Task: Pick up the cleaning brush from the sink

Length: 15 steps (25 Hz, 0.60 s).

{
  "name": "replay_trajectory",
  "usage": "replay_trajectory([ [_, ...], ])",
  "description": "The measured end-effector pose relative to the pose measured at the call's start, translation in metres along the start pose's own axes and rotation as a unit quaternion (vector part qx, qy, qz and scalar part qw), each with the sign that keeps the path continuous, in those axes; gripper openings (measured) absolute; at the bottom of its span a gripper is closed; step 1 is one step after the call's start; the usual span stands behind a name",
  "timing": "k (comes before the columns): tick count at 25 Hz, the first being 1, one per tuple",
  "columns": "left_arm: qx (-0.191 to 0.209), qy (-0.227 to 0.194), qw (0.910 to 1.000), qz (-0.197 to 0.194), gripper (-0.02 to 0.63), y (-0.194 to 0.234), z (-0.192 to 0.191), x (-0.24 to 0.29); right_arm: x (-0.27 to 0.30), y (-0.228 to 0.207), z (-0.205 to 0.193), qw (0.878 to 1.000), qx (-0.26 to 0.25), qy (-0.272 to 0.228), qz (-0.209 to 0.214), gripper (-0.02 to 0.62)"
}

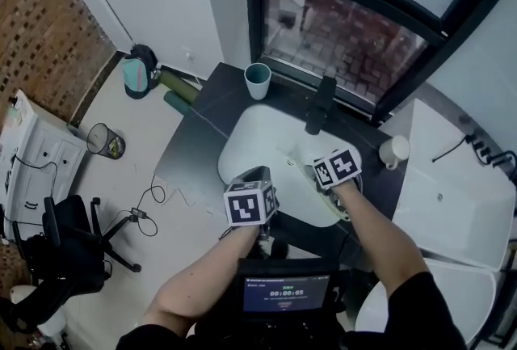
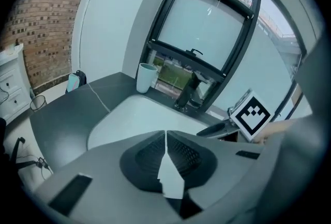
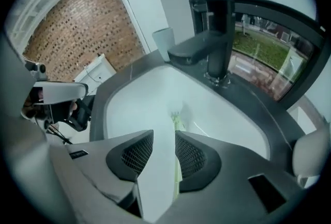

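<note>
Cleaning brush [image 3: 176,120]: right gripper view – slim, pale green and white, lying in the sink [image 3: 135,101] just below frame centre. Its lower end runs down into the gap between the jaws.
Right gripper [image 3: 164,137]: jaws apart by a narrow gap and not closed on anything. The brush lies close along the jaw at frame right; whether it touches cannot be told.
Faucet [image 3: 214,47]: black, upright at the sink's far rim, upper centre of the frame.
Cup [image 3: 164,42]: pale, on the dark counter [image 3: 111,83] left of the faucet.

Left gripper [image 2: 165,137]: left gripper view – jaws pressed together at the tips, nothing between them.
Surroundings: the white sink [image 2: 132,117] lies beyond the jaws, with the cup [image 2: 146,77] and faucet [image 2: 186,92] behind it under the window [image 2: 204,26].
Marker cube [image 2: 251,114]: on the right gripper, at middle right of the frame.

Head view: both grippers sit low in the frame's centre, the left gripper [image 1: 252,183] at the sink's near rim and the right gripper [image 1: 323,170] over the basin.
Cleaning brush here: too faint to pick out clearly.
Cup [image 1: 258,80]: on the counter [image 1: 190,150], above and left of the sink [image 1: 258,138].
</note>
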State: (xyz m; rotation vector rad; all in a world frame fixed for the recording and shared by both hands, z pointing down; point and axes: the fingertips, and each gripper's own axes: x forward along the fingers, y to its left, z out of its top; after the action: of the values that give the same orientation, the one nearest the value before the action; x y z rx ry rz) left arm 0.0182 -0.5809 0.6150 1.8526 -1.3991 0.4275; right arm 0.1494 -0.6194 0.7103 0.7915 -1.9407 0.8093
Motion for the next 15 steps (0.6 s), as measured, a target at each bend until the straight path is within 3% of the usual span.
replay_trajectory([
  [3,-0.011,0.018,0.9998,0.004,0.028,0.01,0.002,0.048,0.057,-0.034,-0.011,0.999,0.004,0.055,-0.001,0.186],
  [9,-0.009,0.033,0.9994,0.002,0.038,0.031,0.004,0.112,0.136,-0.068,-0.019,0.995,-0.002,0.098,-0.013,0.186],
  [12,-0.019,0.049,0.9986,0.006,0.037,0.039,-0.008,0.132,0.16,-0.069,-0.014,0.996,-0.021,0.09,-0.006,0.186],
  [15,-0.031,0.055,0.998,0.007,0.037,0.039,-0.012,0.141,0.171,-0.081,-0.033,0.99,-0.016,0.136,-0.018,0.186],
])
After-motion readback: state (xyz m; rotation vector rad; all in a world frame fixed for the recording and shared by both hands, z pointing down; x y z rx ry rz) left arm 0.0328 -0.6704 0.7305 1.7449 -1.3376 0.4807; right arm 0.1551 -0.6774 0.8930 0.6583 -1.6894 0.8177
